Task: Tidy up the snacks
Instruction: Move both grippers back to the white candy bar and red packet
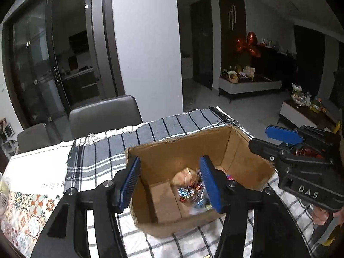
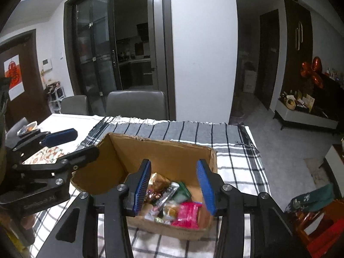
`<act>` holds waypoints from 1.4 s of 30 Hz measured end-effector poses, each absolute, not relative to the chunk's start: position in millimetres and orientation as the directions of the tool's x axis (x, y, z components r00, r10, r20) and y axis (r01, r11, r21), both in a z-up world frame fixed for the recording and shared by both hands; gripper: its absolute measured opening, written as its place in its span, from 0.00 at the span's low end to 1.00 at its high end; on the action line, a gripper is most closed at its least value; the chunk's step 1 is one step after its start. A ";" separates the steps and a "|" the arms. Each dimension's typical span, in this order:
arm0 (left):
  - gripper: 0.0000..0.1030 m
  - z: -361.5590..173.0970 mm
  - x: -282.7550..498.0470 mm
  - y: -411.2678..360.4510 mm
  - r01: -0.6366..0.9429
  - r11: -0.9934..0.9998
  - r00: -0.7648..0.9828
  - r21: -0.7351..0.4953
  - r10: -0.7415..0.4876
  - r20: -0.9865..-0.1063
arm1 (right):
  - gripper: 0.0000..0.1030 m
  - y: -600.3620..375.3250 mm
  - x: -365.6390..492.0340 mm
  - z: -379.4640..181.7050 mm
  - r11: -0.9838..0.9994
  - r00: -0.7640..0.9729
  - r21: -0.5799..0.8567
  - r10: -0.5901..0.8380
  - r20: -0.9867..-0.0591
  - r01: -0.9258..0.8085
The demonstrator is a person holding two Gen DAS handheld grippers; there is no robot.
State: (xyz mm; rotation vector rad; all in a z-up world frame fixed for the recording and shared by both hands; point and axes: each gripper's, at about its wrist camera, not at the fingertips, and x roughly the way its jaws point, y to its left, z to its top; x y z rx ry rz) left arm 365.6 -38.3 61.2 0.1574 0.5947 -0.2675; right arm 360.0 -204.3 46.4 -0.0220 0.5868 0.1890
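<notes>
Both claws hang over the open cardboard box (image 2: pixel 163 157), which sits on the checked cloth (image 2: pixel 236 163) toward the far right corner of the surface (image 2: pixel 64 120). The left claw (image 1: pixel 169 182) is spread wide with nothing between its blue pads, and so is the right claw (image 2: pixel 175 185) — released, both of them, poised above the box's mouth.

The snacks are already down inside, heaped against the right-hand wall of the box: a pink packet (image 2: pixel 189 214), a green-and-silver wrapped bar (image 2: pixel 172 191), a brownish bun-like bag (image 2: pixel 159 181), and a scatter of small foil-wrapped sweets (image 1: pixel 189 191). The left half of the box floor is bare cardboard.

To my eye the step in hand is tidying what lies in the box, or going off for more. If it's tidying, I'd come straight down with one claw only, take a packet by a flat edge rather than its puffy middle, and shift it to the bare side; the other claw would do better steadying the box wall, since a light carton may slide on cloth.

As for writing — the right claw's housing reads "DAS" in the left camera's view. There is some script upside down on the white mat (image 1: pixel 43 167) at the left edge, too blurred for me to read.
</notes>
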 end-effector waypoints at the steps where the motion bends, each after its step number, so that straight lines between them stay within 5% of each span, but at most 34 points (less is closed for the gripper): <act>1: 0.55 61.2 360.6 -37.3 0.287 0.955 0.799 0.074 -0.196 -0.568 | 0.44 -205.5 353.9 46.1 0.983 0.820 0.032 0.169 -0.547 -0.181; 21: 0.55 48.5 246.2 -52.3 0.338 0.939 0.794 0.065 -0.247 -0.555 | 0.44 -216.3 238.1 28.4 0.974 0.829 0.041 0.211 -0.517 -0.222; 42: 0.54 -58.3 202.4 -71.7 0.351 0.936 0.629 0.016 -0.223 -0.745 | 0.44 -219.4 190.9 -70.7 0.946 0.600 0.075 0.259 -0.757 -0.314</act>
